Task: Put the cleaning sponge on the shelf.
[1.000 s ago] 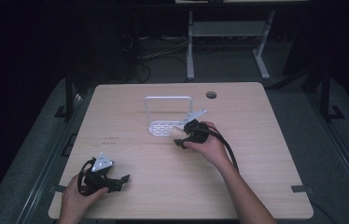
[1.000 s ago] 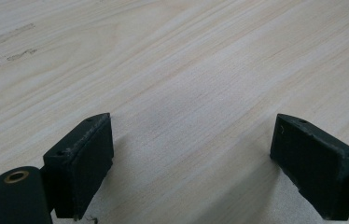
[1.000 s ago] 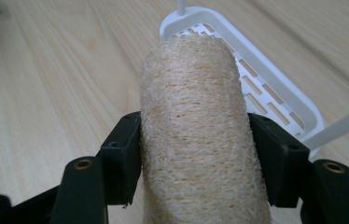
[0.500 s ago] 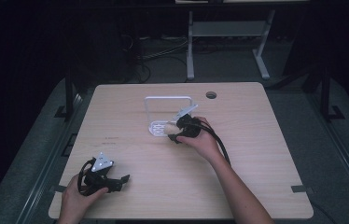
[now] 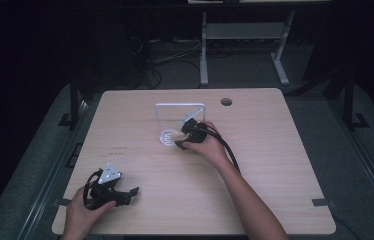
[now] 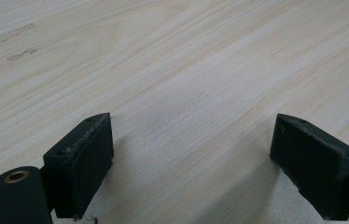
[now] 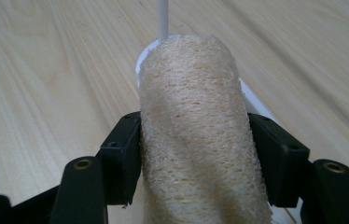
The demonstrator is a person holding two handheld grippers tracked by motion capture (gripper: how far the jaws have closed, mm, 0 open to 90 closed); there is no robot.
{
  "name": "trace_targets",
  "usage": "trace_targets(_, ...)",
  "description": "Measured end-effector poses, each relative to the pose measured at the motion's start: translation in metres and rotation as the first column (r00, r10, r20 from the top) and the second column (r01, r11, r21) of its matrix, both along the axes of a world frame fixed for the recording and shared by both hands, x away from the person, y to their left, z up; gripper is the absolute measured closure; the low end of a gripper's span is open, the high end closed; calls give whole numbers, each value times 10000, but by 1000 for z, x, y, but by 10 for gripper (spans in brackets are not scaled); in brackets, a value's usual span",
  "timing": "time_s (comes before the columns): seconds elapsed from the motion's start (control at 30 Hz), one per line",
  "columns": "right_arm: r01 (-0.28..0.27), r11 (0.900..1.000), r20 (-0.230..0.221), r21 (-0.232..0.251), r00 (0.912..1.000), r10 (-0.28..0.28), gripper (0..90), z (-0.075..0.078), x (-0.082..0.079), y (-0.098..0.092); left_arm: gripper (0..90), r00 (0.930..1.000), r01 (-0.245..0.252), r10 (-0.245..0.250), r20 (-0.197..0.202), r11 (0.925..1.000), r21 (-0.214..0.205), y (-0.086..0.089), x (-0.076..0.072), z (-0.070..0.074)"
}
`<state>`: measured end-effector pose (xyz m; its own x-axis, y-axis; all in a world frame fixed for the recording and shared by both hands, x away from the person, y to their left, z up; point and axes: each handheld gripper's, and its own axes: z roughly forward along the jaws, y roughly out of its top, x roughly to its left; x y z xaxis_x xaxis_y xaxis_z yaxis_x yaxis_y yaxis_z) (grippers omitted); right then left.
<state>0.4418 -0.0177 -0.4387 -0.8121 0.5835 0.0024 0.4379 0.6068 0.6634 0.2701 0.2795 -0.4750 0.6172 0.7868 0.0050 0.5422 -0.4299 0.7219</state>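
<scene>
Bench: a pale wood-grain bench (image 5: 275, 165) with a round hole (image 5: 226, 102) near its far edge, at about 12 o'clock from the middle.

Rack: a white wire rack (image 5: 177, 117) stands just past the middle of the bench, toward 12 o'clock, with an upright frame at the back and a low slotted base in front.

Right gripper: the right gripper (image 5: 186, 135) sits at the rack's 3 o'clock side, held in the person's right hand (image 5: 210, 147), its cable trailing back along the forearm toward 5 o'clock.

Right fingers: in the right gripper view the two black fingers (image 7: 123, 158) are closed on a tan, coarse-fibred loofah sponge (image 7: 196, 140), one pad pressed against each side of it. The sponge runs straight out between them toward 12 o'clock.

Sponge: its far end meets a white rim and a thin white rod (image 7: 163, 18) of the rack; whether it rests on the rack or only touches it I cannot tell.

Left gripper: the left gripper (image 5: 127, 192) lies low at the bench's near-left corner, about 7 o'clock, in the person's left hand (image 5: 82, 212), well apart from the rack.

Left fingers: in the left gripper view the fingers (image 6: 81, 158) are spread wide, with bare bench between them and nothing held.
</scene>
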Motion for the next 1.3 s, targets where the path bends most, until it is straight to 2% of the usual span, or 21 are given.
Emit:
trace_targets(0.27, 2, 9997, 120, -233, 9999, 1, 387, -5, 8, 5, 128, 10000, 1, -1, 5, 10000, -2, 0, 0, 0)
trace_targets(0.67, -94, 9984, 18, -558, 10000, 95, 382, -12, 13, 10, 128, 10000, 7, -7, -5, 10000, 7, 0, 0, 0)
trace_targets(1.3, -195, 9973, -2, -706, 9998, 196, 364, -14, 16, 11, 128, 10000, 4, -4, -1, 10000, 10, 0, 0, 0)
